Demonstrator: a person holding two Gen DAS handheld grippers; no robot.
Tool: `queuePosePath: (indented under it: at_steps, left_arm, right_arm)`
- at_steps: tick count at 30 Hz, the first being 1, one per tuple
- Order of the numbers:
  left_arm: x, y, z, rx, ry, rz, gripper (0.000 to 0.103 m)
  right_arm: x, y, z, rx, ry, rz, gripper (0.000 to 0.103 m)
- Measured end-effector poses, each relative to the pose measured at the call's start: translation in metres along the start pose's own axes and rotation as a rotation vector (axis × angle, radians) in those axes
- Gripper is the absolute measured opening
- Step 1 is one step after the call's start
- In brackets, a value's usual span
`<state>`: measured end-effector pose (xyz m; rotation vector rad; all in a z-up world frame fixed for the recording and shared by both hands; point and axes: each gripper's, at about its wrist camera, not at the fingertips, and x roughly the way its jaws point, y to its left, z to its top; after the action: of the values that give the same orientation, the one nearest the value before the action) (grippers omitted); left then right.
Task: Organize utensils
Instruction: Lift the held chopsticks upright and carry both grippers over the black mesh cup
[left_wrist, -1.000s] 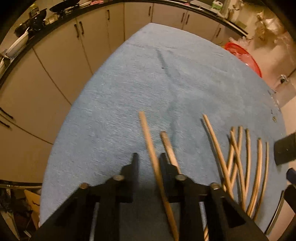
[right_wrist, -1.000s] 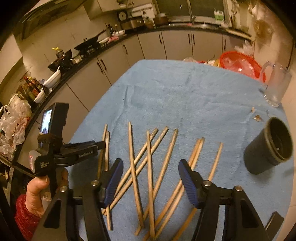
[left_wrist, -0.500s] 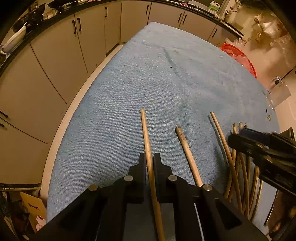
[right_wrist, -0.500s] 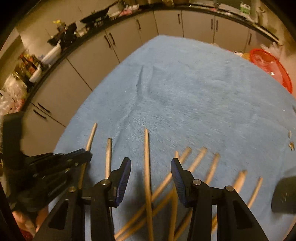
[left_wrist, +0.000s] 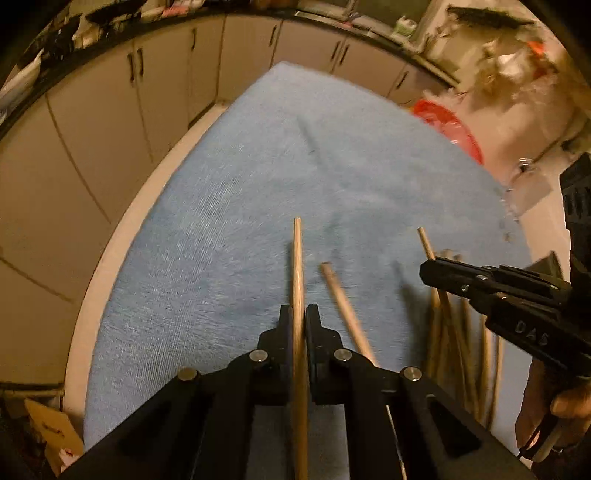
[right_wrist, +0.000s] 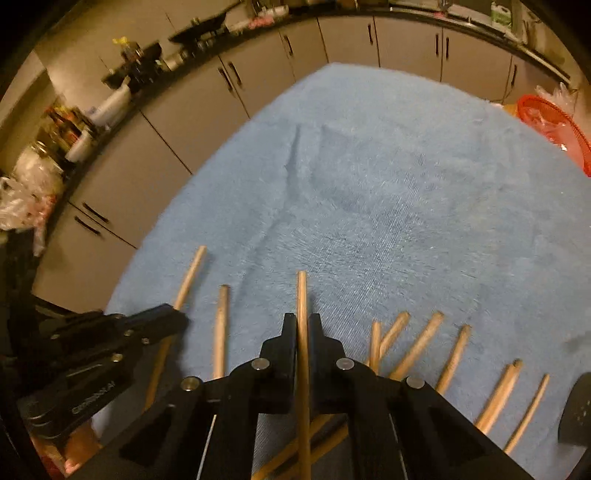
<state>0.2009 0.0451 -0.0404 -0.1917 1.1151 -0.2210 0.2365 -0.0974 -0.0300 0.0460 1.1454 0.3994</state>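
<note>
Several wooden chopsticks lie on a blue cloth. My left gripper is shut on one chopstick, which points away between its black fingers. A loose chopstick lies just right of it. My right gripper is shut on another chopstick. More chopsticks fan out to its right, and two lie to its left. In the left wrist view the right gripper shows from the side over a bundle of chopsticks. The left gripper appears at the left of the right wrist view.
A dark cup sits at the right edge of the cloth. A red basket stands off the far right corner, with a glass mug near it. Kitchen cabinets run behind the table. A hand holds the right gripper.
The right gripper came down over the chopsticks and shut on one. The left gripper closed fully on its chopstick and lifted slightly.
</note>
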Motion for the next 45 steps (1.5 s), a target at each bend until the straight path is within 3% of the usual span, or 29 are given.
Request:
queuePosePath:
  at_steps: [11,15,23,45]
  left_arm:
    - [-0.093,-0.041,-0.024,0.076,-0.209,-0.070,0.007]
    - [-0.112,-0.058,-0.035,0.102,-0.248,-0.087,0.007]
    - [-0.130,-0.073,-0.037,0.133,-0.282,-0.094,0.007]
    - [-0.149,-0.087,-0.037,0.160,-0.311,-0.112,0.007]
  right_arm:
    - [-0.152,0.020,-0.067,-0.015,-0.414,-0.011,0.006]
    - [-0.187,0.027,-0.094,0.000,-0.494,-0.040,0.006]
    - [-0.208,0.022,-0.111,0.021,-0.535,-0.026,0.006]
    - [-0.223,0.010,-0.121,0.045,-0.585,-0.017,0.006]
